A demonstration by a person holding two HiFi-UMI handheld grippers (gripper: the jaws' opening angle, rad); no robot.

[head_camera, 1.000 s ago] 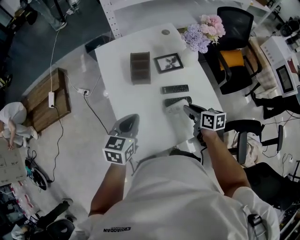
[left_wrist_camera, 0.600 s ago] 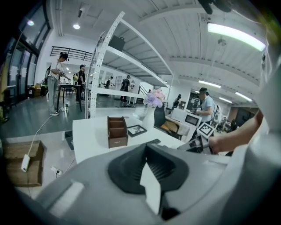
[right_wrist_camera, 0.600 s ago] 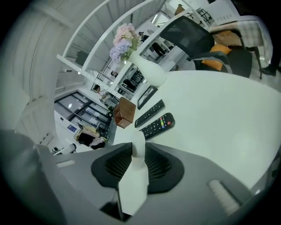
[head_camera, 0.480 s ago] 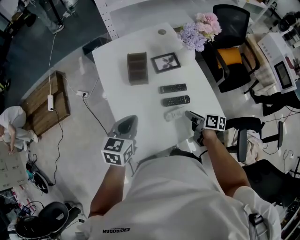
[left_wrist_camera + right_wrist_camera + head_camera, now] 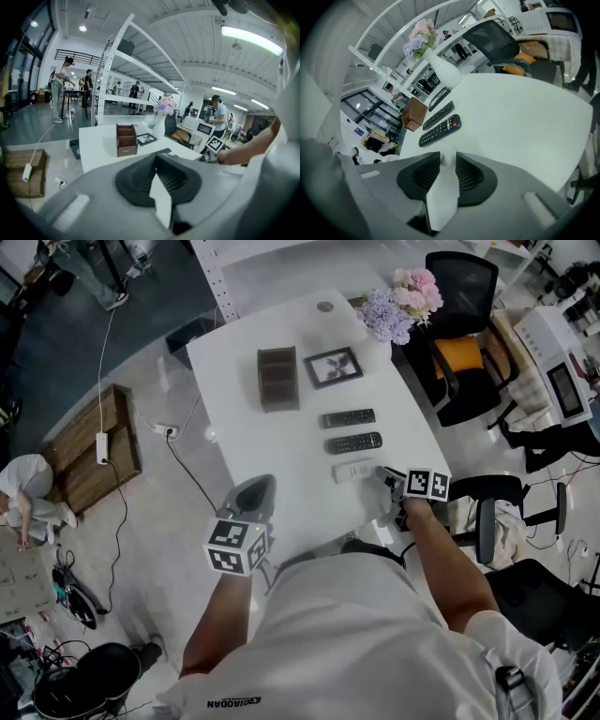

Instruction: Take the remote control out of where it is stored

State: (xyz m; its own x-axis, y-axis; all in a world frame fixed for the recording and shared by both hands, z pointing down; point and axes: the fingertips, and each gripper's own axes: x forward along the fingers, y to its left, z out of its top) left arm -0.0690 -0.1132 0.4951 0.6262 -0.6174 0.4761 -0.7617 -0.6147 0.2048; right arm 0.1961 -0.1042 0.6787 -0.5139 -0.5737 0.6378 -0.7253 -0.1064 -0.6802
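A white remote lies flat on the white table, below two black remotes. The brown wooden organiser stands at the table's far side, its slots showing nothing. My right gripper is low at the white remote's right end. Its jaws have just been opening, and the remote's end lies loosely between them in the right gripper view. My left gripper hangs off the table's left edge, shut and holding nothing; in its own view the pads meet.
A framed picture sits beside the organiser and a vase of flowers at the far right corner. Black office chairs crowd the table's right side. A wooden crate and cables lie on the floor at left.
My right gripper has come down to the table with the white remote, which was lifted before and now rests flat. Its jaws stand wider. The left gripper has stayed put.
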